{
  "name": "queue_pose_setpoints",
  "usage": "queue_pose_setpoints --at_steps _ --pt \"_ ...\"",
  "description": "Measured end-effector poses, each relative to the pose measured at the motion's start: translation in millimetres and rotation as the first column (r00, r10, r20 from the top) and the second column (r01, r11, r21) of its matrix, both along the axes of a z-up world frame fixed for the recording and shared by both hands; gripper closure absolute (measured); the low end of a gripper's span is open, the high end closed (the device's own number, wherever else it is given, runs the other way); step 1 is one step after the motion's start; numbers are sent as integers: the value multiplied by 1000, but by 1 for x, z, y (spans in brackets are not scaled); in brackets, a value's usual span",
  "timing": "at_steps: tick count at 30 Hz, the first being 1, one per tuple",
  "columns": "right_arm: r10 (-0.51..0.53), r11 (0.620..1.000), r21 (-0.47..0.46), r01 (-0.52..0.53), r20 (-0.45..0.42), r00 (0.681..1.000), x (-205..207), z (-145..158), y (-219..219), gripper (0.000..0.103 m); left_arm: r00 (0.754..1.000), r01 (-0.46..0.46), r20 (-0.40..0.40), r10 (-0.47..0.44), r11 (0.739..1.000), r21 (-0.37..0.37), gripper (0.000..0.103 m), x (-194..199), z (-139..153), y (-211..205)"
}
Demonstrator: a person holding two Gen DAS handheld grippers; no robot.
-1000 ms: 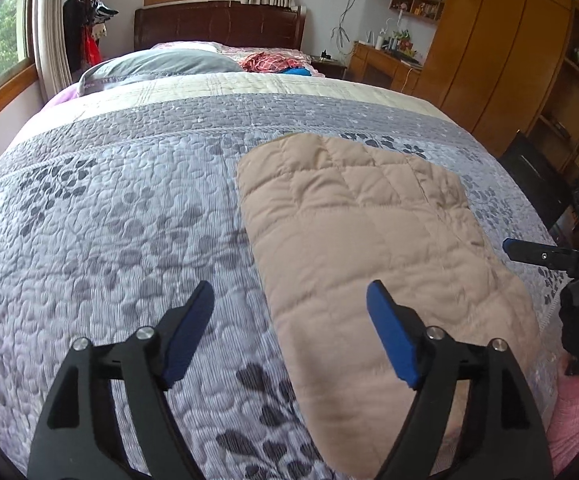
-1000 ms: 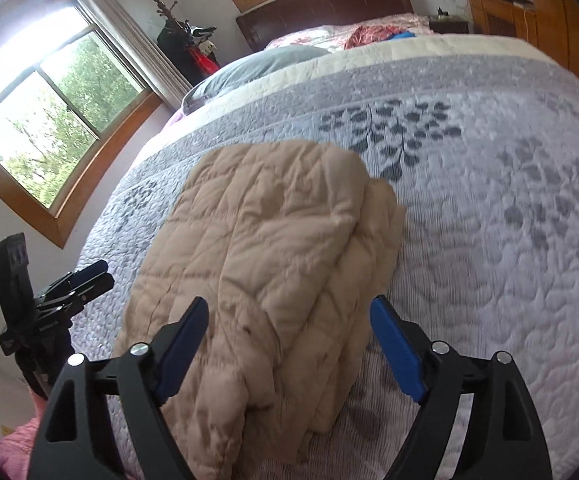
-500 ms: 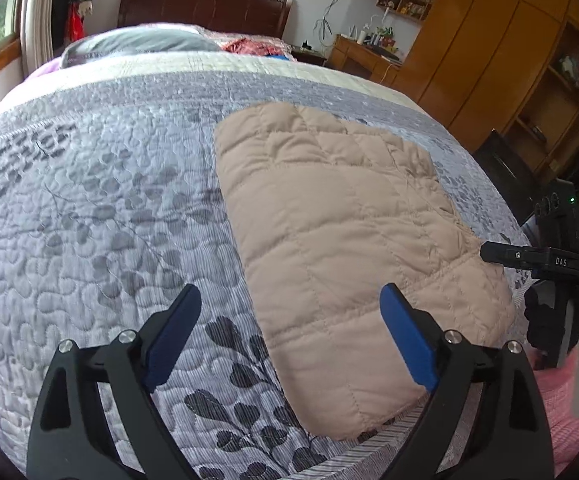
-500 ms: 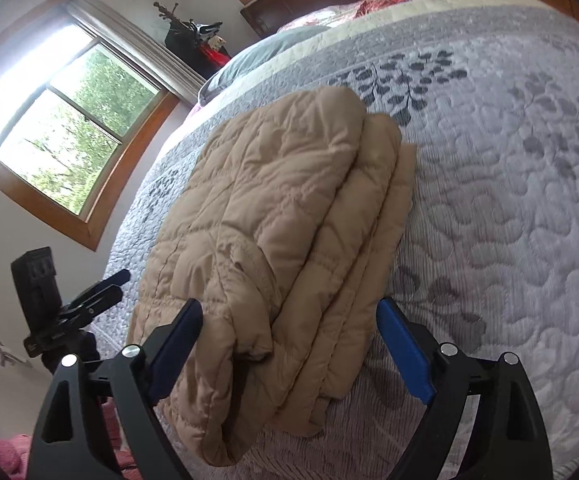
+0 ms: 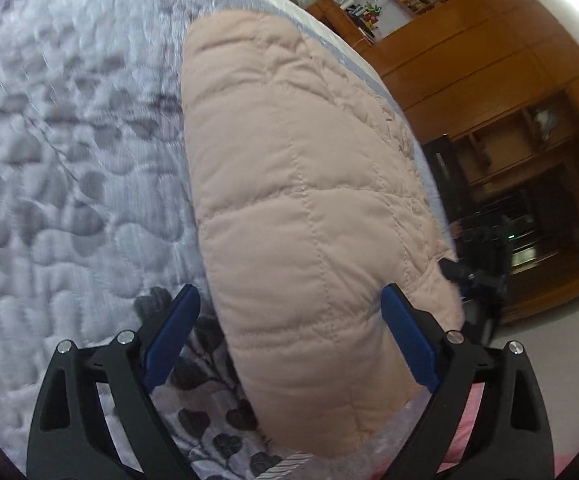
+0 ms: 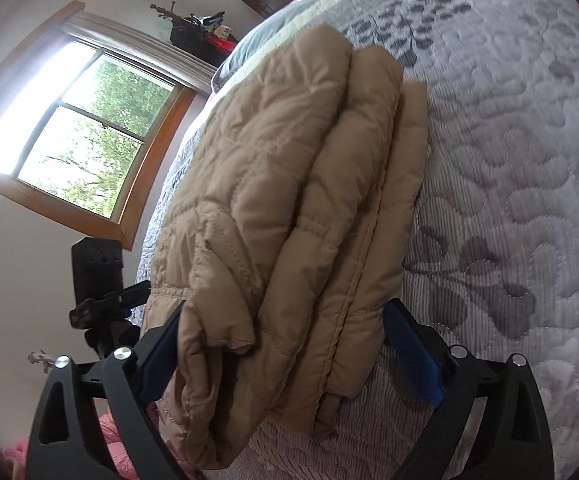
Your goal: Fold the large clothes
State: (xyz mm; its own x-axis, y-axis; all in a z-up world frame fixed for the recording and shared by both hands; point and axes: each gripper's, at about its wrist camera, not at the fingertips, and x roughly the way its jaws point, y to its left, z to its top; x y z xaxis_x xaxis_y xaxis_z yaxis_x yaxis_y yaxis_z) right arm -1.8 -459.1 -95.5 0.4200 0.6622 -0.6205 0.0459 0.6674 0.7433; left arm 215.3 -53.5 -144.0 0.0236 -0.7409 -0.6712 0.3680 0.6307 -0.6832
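Bedspread point(image 5: 69, 168), grey-white quilted with dark leaf print, covers the bed and bears all else listed. Window point(image 6: 85, 136), wood-framed, and wooden wardrobe point(image 5: 489, 60) stand beyond the bed on opposite sides. Jacket point(image 6: 289, 208), tan quilted, lies on the bedspread near the foot edge, already folded into a long narrow stack of at least three layers, the layer edges stepped along its right side in the right wrist view; its near end overhangs toward both tools. Left gripper point(image 5: 289, 340): blue fingers point(image 5: 169, 336) spread wide, straddling the near left corner of the stack, nothing pinched. Right gripper point(image 6: 285, 352): fingers likewise apart, one on each side of the stacked near right end, fabric bulging between them but not clamped. Step in hand, as judged: taking hold of the near end to fold it away toward the far end. To do it well, push each tool deep enough that all layers sit between the pads, close both evenly, lift level, and carry across without letting the slippery padded layers fan out or the lower ones drop free.
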Motion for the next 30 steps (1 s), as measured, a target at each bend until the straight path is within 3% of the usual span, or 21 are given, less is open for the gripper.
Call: queue_pose_setpoints --at_steps 3,8,10,11,13,16,24,30 --pt "10 999 35 -10 -8 1000 3 -9 1 6 999 28 -39 -30 999 -46 11 5 -11 -8" --pt "32 998 45 -32 9 999 7 -16 4 6 998 50 -34 -52 997 -66 8 7 -18 -25" --pt "42 999 24 -43 24 999 7 -15 11 21 998 49 -25 -51 997 -66 12 6 -18 -29" --pt "43 999 8 -43 30 999 8 -15 16 26 999 49 -15 -50 997 -59 19 5 -17 -31" --pt "47 999 1 -48 54 997 5 -11 19 48 999 51 16 -51 997 -52 29 4 -13 -30" --pt "63 997 -42 -59 105 992 1 5 27 58 997 43 65 -39 997 -57 39 -2 -1 -31" --pt "126 967 -249 -59 262 957 21 71 63 62 981 -4 192 23 995 -99 45 4 42 -16" --pt "193 939 -336 -74 337 921 72 104 96 62 945 -103 299 131 989 -110 45 30 71 10"
